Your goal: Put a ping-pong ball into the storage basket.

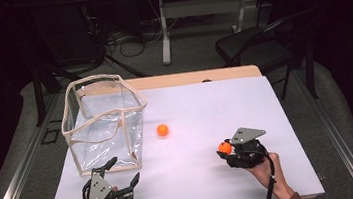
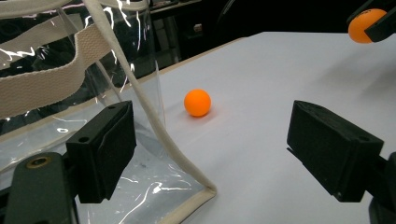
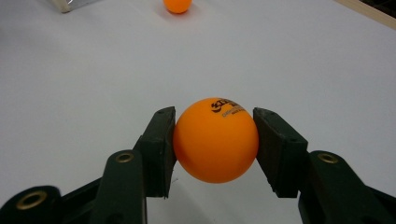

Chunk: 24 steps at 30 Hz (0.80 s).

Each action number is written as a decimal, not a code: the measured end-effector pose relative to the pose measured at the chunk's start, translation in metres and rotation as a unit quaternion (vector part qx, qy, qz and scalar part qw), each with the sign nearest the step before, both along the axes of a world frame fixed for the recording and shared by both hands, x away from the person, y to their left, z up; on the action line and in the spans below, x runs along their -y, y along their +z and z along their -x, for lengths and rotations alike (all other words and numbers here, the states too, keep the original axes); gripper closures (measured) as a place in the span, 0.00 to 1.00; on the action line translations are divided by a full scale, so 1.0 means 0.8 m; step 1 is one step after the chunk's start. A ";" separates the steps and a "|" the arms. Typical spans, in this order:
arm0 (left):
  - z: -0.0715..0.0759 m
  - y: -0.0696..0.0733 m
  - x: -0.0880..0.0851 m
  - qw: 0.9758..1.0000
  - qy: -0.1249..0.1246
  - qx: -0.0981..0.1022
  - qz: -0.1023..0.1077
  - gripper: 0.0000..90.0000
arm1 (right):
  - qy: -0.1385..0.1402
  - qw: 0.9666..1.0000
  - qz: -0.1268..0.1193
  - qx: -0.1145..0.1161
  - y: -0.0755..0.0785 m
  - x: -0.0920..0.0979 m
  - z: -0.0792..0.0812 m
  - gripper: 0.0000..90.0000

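My right gripper [image 1: 226, 150] is shut on an orange ball [image 1: 224, 148], whose printed top [image 3: 216, 139] sits squeezed between both black jaws just above the white table [image 1: 205, 106]. A second orange ball [image 1: 162, 130] lies loose on the table near the middle; the same ball [image 2: 197, 102] rests just right of the bag's corner, and again [image 3: 177, 4] at the top edge of the right gripper view. My left gripper [image 1: 125, 172] is open at the front left, its jaws wide apart on either side of the clear bag's near corner [image 2: 205, 190].
A clear plastic bag [image 1: 104, 120] with cream webbing trim stands upright and open-topped at the table's left. The table's wooden far edge [image 1: 192, 77] borders the floor, where a black chair [image 1: 259, 45] and a desk leg stand.
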<state>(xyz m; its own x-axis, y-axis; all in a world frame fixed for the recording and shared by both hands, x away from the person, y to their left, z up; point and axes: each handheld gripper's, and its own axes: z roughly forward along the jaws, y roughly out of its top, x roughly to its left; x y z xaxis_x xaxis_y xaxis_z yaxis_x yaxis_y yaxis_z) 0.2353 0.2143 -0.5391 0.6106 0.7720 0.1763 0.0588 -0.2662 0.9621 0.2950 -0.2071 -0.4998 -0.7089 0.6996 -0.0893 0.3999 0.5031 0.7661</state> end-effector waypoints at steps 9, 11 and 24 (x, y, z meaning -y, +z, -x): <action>0.000 0.000 0.000 1.000 0.000 0.000 0.000 0.17 | -0.002 1.000 -0.009 0.002 0.009 0.002 0.002 0.57; 0.000 0.000 0.000 1.000 -0.002 -0.001 0.000 0.17 | -0.003 1.000 -0.010 0.004 0.010 0.002 0.002 0.57; 0.000 0.000 0.000 1.000 -0.002 -0.001 0.001 0.17 | -0.002 1.000 -0.015 0.011 0.021 -0.002 0.001 0.57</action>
